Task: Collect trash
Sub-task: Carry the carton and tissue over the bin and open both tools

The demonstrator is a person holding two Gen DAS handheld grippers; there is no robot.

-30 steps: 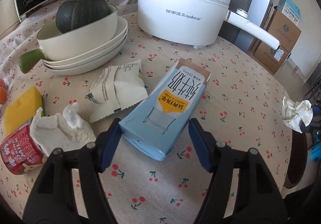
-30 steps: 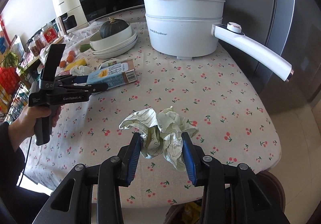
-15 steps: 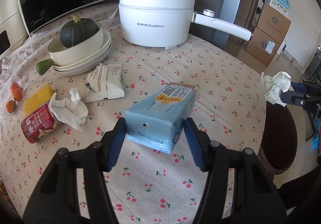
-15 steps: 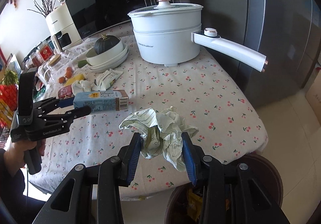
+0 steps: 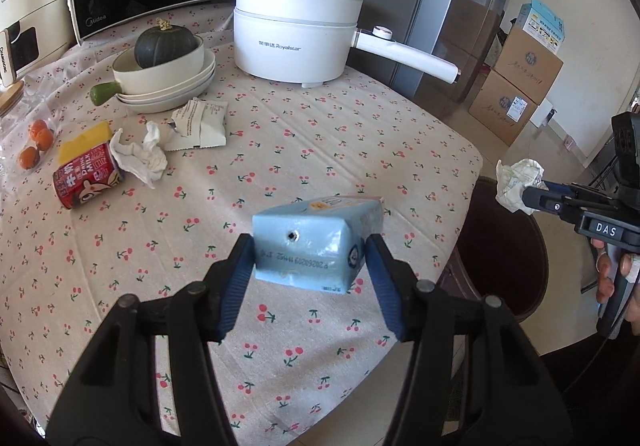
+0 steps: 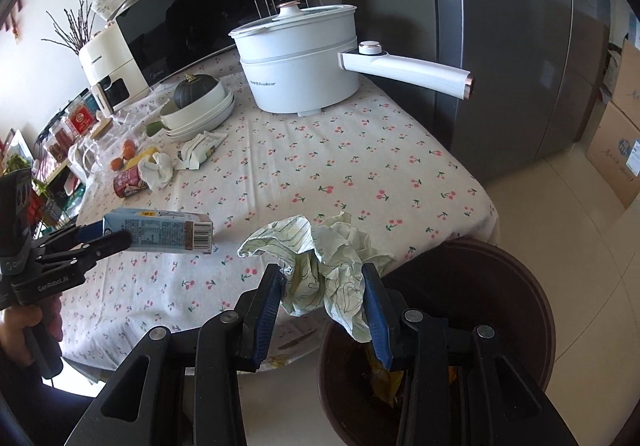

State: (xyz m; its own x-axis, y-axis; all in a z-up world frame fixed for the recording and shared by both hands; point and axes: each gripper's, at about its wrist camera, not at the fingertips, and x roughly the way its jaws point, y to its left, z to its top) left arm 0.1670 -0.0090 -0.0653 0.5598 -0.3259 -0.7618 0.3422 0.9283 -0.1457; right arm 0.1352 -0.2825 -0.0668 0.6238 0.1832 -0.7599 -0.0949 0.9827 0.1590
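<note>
My left gripper [image 5: 310,266] is shut on a light blue milk carton [image 5: 316,242] and holds it in the air above the cherry-print table [image 5: 320,134]. The carton also shows in the right wrist view [image 6: 160,232]. My right gripper [image 6: 324,298] is shut on a crumpled paper wad [image 6: 324,266], held beyond the table's edge over a dark brown trash bin [image 6: 500,286]. The wad [image 5: 518,180] and bin [image 5: 504,246] also show in the left wrist view. A red can [image 5: 88,180], a white tissue [image 5: 140,154] and a torn wrapper [image 5: 200,124] lie on the table.
A white electric pot [image 5: 296,42] with a long handle stands at the back. Stacked cream bowls [image 5: 168,78] hold a dark squash. A yellow block [image 5: 84,136] and small oranges [image 5: 36,142] lie at the left. Cardboard boxes [image 5: 516,86] stand on the floor beyond the table.
My left gripper has lifted the carton off the table and drawn back. My right gripper has carried the paper wad back past the table edge, over the bin.
</note>
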